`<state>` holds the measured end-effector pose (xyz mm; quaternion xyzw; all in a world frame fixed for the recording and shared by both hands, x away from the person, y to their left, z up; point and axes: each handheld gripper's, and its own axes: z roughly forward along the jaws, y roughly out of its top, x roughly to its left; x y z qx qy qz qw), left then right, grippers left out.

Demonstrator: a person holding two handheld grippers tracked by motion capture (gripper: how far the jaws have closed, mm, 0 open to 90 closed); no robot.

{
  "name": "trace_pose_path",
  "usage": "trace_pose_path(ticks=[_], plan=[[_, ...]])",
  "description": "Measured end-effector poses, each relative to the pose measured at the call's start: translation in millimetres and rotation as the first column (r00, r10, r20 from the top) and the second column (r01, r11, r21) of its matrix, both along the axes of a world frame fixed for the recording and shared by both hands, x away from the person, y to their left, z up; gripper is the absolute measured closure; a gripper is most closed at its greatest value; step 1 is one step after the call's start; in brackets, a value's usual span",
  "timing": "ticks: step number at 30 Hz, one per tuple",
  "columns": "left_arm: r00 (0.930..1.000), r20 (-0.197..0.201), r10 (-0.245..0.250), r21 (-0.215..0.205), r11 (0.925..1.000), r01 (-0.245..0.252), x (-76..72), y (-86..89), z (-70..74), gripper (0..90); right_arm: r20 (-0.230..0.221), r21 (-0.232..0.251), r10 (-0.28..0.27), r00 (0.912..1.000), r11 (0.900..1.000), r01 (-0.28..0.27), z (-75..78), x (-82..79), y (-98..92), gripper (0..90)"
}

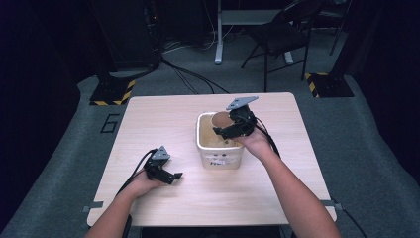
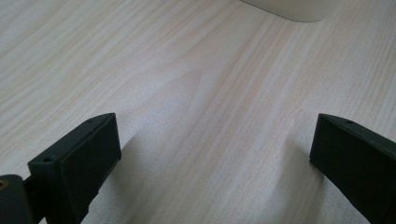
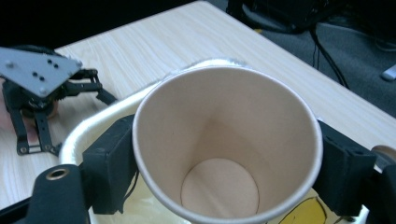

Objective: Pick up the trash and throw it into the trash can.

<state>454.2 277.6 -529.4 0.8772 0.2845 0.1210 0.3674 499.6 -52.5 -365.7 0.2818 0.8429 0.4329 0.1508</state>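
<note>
- The right gripper [image 1: 229, 130] is held over a square white tub [image 1: 218, 154] near the middle of the light wood-grain table [image 1: 148, 124], its jaws pinching a paper cup [image 1: 221, 119] from two sides.
- In the right gripper view the paper cup [image 3: 227, 140] is upright with its mouth facing the camera, plain tan inside and empty, and a black jaw presses against its wall on each side.
- The tub's pale rim [image 3: 88, 126] curves behind and below the cup; a scrap of yellow print shows at the lower right edge, too partial to read.
- A label sits on the tub's near wall in the high view, its writing too small to read.
- The left gripper [image 1: 171, 176] rests on the table near the person's edge, well apart from the tub, with its jaws spread wide and nothing between them.
- In the left gripper view, bare tabletop [image 2: 196, 93] lies between those jaws, and the tub's white base [image 2: 292, 9] shows at the top edge.
- A folding chair [image 1: 282, 34] stands on the grey floor beyond the table.
</note>
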Motion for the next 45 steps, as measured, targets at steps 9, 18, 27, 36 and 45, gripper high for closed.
trace_pose_path(ticks=[9,18,27,36,45], plan=[[1.0000,0.000,0.000,-0.001,1.0000,0.000,0.0,0.0,-0.1,1.8,-0.007,-0.026,0.003,1.0000,1.000,-0.003,-7.4,0.0,3.9,18.8],[1.0000,0.000,0.000,0.000,1.0000,0.000,0.0,0.0,0.0,1.8,-0.029,-0.055,0.003,0.9996,0.998,-0.005,-14.5,1.9,10.3,18.6],[1.0000,0.000,0.000,0.000,1.0000,0.000,0.0,0.0,0.0,1.8,-0.029,-0.092,-0.025,0.9993,0.995,0.022,-22.5,4.1,13.8,16.0],[1.0000,0.000,-0.001,0.001,1.0000,0.001,0.0,0.0,0.0,1.7,-0.063,-0.143,-0.037,0.9974,0.989,0.028,-29.9,3.3,13.2,13.3],[1.0000,-0.001,0.000,0.000,1.0000,0.000,-0.1,0.0,0.0,1.7,0.001,-0.074,-0.015,0.9999,0.997,0.015,-9.3,-15.0,-6.9,16.3]])
